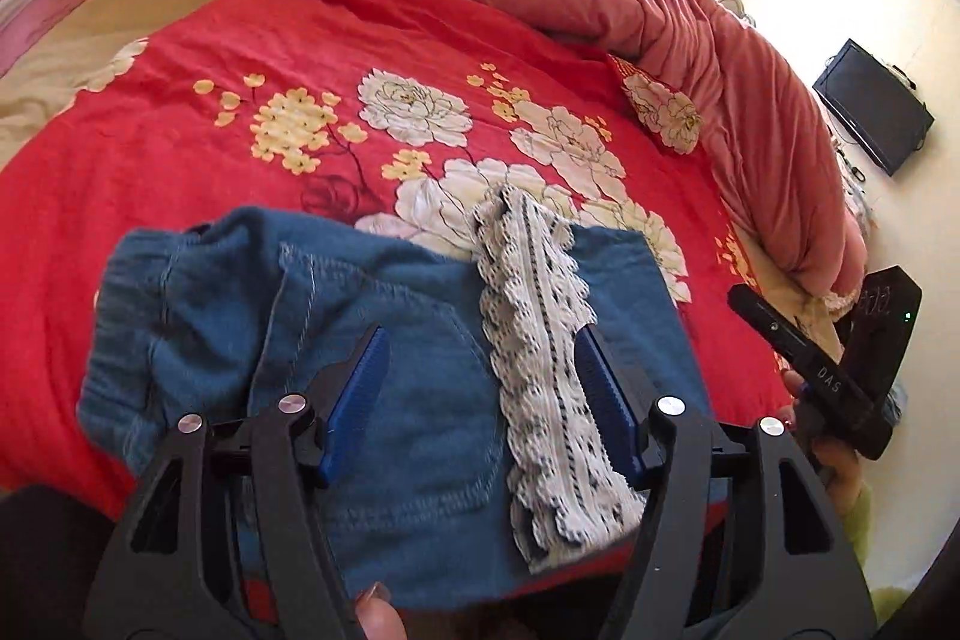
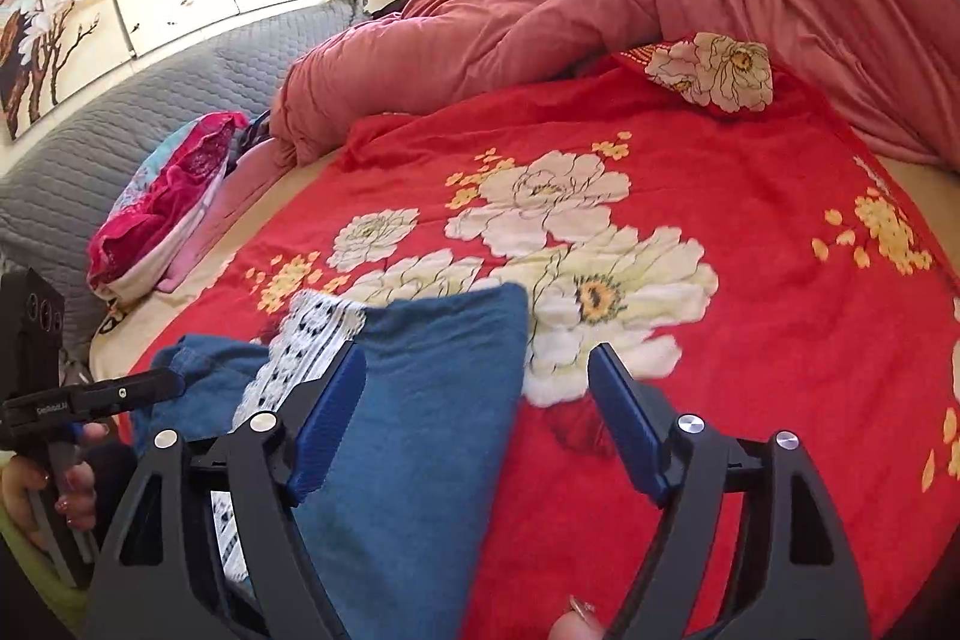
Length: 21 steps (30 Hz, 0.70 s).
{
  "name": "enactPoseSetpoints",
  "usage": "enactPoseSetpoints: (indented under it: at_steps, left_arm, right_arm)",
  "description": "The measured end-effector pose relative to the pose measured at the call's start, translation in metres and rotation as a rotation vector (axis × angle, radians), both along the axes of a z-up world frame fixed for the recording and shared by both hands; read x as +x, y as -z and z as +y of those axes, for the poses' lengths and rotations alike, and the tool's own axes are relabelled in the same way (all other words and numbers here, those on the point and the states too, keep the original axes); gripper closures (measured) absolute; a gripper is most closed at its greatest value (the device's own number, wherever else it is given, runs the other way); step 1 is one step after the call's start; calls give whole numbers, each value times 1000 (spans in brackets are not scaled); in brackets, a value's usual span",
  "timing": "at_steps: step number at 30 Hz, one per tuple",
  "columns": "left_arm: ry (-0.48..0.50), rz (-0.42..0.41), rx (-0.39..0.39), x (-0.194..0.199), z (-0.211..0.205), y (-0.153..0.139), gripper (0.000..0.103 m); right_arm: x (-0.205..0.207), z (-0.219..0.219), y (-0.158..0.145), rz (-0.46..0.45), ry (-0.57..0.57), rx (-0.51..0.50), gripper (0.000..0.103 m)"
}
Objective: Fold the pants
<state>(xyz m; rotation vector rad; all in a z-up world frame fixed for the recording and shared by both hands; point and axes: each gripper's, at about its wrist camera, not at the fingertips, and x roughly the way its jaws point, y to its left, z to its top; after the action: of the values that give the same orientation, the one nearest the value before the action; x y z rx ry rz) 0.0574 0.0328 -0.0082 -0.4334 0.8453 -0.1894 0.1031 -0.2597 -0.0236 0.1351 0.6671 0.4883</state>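
The blue denim pants (image 1: pixel 390 376) lie folded on the red flowered bedspread (image 1: pixel 210 112), with a white lace strip (image 1: pixel 540 358) running along them. My left gripper (image 1: pixel 480 358) is open just above the pants, its blue pads on either side of a back pocket and the lace. In the right wrist view the pants (image 2: pixel 420 436) lie at lower left with the lace (image 2: pixel 306 346) on their left side. My right gripper (image 2: pixel 480 376) is open over the pants' right edge and holds nothing. The right gripper's body (image 1: pixel 840 364) shows at the right of the left wrist view.
A bunched pink-red duvet (image 2: pixel 600 10) lies along the far side of the bed. A pink and red cloth pile (image 2: pixel 168 196) sits by the grey headboard (image 2: pixel 120 112). A dark TV (image 1: pixel 873 106) hangs on the wall at right. The left gripper's body (image 2: pixel 72 400) shows at left.
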Motion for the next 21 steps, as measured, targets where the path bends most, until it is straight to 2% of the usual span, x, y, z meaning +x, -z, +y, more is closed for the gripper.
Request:
enactPoseSetpoints:
  at_steps: [12,21]
  left_arm:
    - [47,34,-97,-34,-15,2,47]
    - [76,126,-142,-43,-30,23,47]
  right_arm:
    - [-60,0,9,43,-26,10,27]
    - [-78,-2,17,99,-41,19,27]
